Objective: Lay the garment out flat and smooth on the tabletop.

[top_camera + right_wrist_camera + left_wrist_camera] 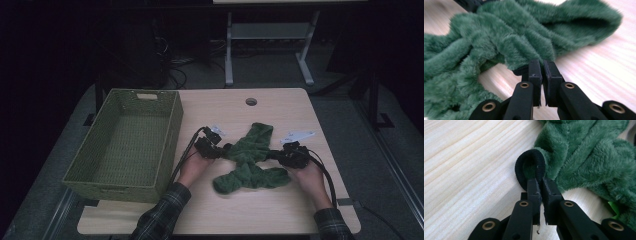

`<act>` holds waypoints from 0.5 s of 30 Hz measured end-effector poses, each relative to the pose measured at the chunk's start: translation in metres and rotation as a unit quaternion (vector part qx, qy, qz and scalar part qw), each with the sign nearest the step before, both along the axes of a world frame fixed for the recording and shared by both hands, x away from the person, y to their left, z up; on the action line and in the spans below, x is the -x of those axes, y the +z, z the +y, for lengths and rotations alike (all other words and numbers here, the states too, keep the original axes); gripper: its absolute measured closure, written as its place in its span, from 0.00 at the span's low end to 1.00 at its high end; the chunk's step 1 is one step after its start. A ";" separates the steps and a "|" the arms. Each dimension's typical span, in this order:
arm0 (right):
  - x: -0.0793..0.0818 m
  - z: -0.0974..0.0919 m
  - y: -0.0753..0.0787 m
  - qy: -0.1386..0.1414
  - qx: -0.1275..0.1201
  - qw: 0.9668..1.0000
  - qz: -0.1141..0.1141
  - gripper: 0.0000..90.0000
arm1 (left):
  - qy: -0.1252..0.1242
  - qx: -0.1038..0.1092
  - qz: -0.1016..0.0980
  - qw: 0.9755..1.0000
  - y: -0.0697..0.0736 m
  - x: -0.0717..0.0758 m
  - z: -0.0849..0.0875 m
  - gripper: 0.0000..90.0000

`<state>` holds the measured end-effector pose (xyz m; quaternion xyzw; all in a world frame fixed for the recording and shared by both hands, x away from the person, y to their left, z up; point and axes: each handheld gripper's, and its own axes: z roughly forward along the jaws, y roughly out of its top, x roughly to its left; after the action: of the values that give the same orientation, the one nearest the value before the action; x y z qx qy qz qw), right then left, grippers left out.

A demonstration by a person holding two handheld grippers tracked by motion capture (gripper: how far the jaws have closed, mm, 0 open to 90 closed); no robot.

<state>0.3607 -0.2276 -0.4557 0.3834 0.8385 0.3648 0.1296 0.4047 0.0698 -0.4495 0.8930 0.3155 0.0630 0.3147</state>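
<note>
On the table (280,210), a crumpled green cloth (250,160) lies near the middle, closer to the front edge than the back. The left gripper (539,185) has its jaws pinched on a black loop (529,167) at the cloth's left side. The right gripper (542,66) is clamped on the cloth's right edge. A green basket (95,175) sits along the left edge.
</note>
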 end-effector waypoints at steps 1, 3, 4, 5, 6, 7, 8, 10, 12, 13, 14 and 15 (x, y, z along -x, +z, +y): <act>0.000 0.001 -0.001 -0.001 0.002 1.000 0.001 0.95 | 0.003 0.001 -0.002 1.000 0.002 0.000 0.000 0.91; 0.000 0.000 -0.001 0.000 -0.001 1.000 -0.001 0.94 | 0.008 0.011 -0.006 1.000 0.007 0.000 0.001 0.88; 0.000 -0.001 0.000 -0.003 -0.002 1.000 -0.003 0.94 | 0.014 0.013 -0.015 1.000 0.012 0.000 0.002 0.84; 0.000 -0.002 0.001 -0.005 -0.007 1.000 0.000 0.94 | 0.022 0.018 -0.023 0.999 0.017 0.001 0.002 0.80; 0.000 -0.003 0.002 -0.005 -0.007 1.000 -0.007 0.94 | 0.026 0.029 -0.031 0.999 0.022 0.000 0.002 0.76; 0.001 -0.003 0.002 -0.005 -0.009 1.000 -0.007 0.93 | 0.031 0.041 -0.035 0.998 0.027 0.000 0.002 0.72; 0.001 -0.004 0.003 -0.005 -0.011 1.000 -0.008 0.93 | 0.032 0.044 -0.043 0.998 0.033 -0.002 0.001 0.71; 0.001 -0.003 0.003 -0.004 -0.008 1.000 -0.010 0.93 | 0.031 0.052 -0.054 0.997 0.041 -0.006 -0.004 0.65; 0.001 -0.002 0.003 -0.003 -0.009 1.000 -0.013 0.94 | 0.027 0.060 -0.065 0.996 0.048 -0.013 -0.010 0.60; 0.001 -0.002 0.003 -0.002 -0.009 1.000 -0.013 0.94 | 0.021 0.060 -0.070 0.996 0.050 -0.019 -0.014 0.59; 0.001 -0.002 0.004 0.000 -0.008 1.000 -0.014 0.94 | 0.015 0.067 -0.069 0.995 0.051 -0.024 -0.019 0.58; 0.002 -0.001 0.004 0.003 -0.009 1.000 -0.016 0.94 | 0.009 0.068 -0.064 0.996 0.050 -0.030 -0.025 0.57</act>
<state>0.3591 -0.2286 -0.4521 0.3758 0.8341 0.3794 0.1385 0.4347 0.0452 -0.3994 0.8605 0.3065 0.1016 0.3941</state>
